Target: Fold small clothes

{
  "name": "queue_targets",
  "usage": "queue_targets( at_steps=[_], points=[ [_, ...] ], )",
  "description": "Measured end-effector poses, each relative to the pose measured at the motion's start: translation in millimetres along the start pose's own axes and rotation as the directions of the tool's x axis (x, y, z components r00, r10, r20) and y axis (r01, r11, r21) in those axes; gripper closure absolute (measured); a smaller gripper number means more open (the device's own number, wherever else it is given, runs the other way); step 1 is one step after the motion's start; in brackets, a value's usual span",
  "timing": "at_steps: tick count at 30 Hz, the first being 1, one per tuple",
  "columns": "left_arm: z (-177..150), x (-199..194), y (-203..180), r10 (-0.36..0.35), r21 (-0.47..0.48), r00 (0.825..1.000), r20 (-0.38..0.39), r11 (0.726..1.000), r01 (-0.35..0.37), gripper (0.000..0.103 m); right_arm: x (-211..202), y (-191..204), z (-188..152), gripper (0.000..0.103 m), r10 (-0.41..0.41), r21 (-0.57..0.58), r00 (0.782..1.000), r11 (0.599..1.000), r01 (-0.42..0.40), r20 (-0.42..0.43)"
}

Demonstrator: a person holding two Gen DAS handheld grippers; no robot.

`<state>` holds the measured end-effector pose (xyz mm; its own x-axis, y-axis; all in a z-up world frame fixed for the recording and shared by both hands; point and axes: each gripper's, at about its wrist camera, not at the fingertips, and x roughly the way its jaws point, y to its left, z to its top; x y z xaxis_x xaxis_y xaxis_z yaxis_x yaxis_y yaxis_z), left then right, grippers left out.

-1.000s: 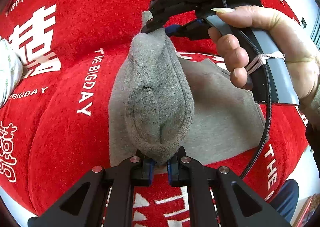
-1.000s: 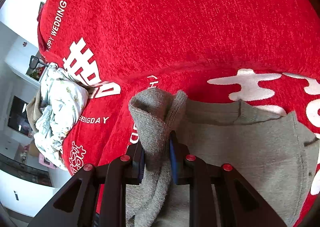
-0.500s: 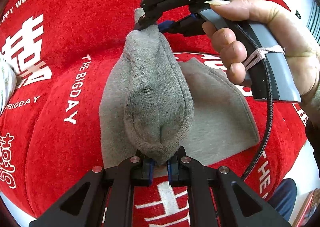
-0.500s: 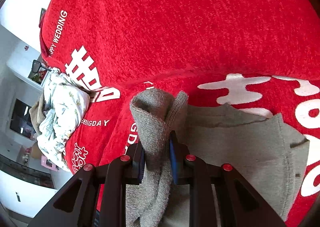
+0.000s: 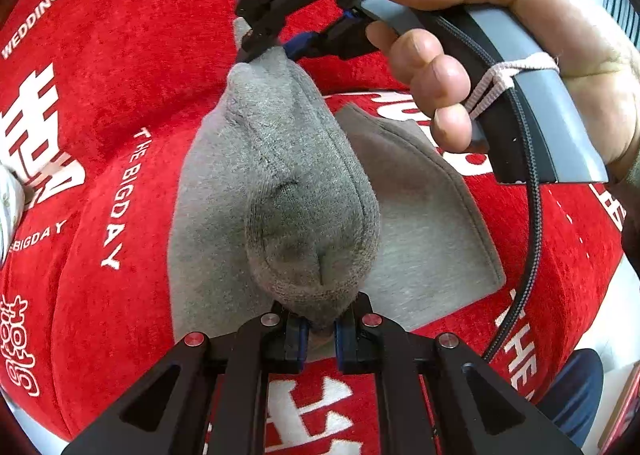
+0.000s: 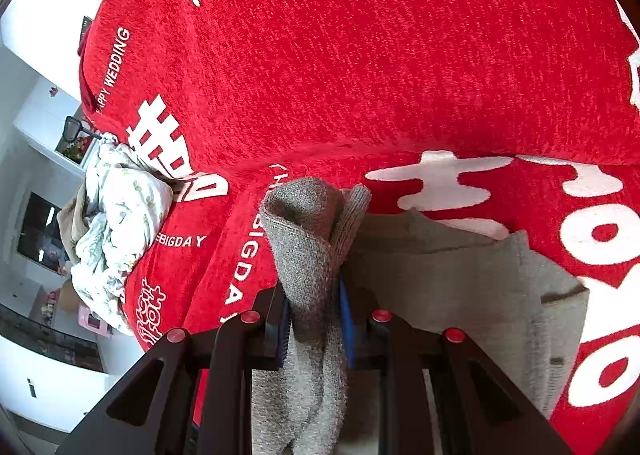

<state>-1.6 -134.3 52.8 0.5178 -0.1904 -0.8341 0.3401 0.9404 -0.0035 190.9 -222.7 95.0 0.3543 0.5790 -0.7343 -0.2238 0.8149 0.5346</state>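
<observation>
At the far left of the right wrist view, past the edge of the red cover (image 6: 360, 55), the room showed white walls, a dark window and a shelf with small things too blurred to name. On the cover's left edge lay a crumpled white printed cloth (image 6: 116, 223). The cover itself was plush red fabric with white lettering, "HAPPY WEDDING" and "THE BIGDAY", and large white characters; what it lay over could not be told.

Near the cover's middle a grey garment (image 5: 420, 223) lay partly flat, its upper layer lifted into a fold stretched between both tongs. The left tongs (image 5: 318, 329) were pressed together on the near end of that fold. The right tongs (image 6: 314, 319) pinched a bunched edge of the same garment, the cloth filling the gap between the blue pads. In the left wrist view a hand (image 5: 500, 35) gripped the right tool's grey handle, a black cable trailing down.
</observation>
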Motion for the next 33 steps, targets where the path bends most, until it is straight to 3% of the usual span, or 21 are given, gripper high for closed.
queue_targets(
  at_steps=[9,15,25,33],
  points=[
    [13,25,-41,0.025,0.08,0.998,-0.05,0.997,-0.021,0.092,-12,-31,-2,0.08,-0.018,-0.019,1.0,1.0,0.018,-0.006],
    [25,44,-39,-0.083,-0.006,0.989,-0.123,0.997,0.083,0.092,-17,-45,-3,0.08,-0.037,-0.038,0.999,0.999,0.037,-0.005],
    [26,31,-69,-0.08,0.026,0.992,-0.098,0.996,0.083,0.092,-35,-56,-5,0.08,-0.016,-0.045,0.999,0.999,0.017,0.031],
    [29,33,-83,-0.126,0.031,0.986,-0.111,0.991,0.131,0.092,-49,-75,-11,0.08,-0.033,-0.013,0.998,0.999,0.034,0.05]
  ],
)
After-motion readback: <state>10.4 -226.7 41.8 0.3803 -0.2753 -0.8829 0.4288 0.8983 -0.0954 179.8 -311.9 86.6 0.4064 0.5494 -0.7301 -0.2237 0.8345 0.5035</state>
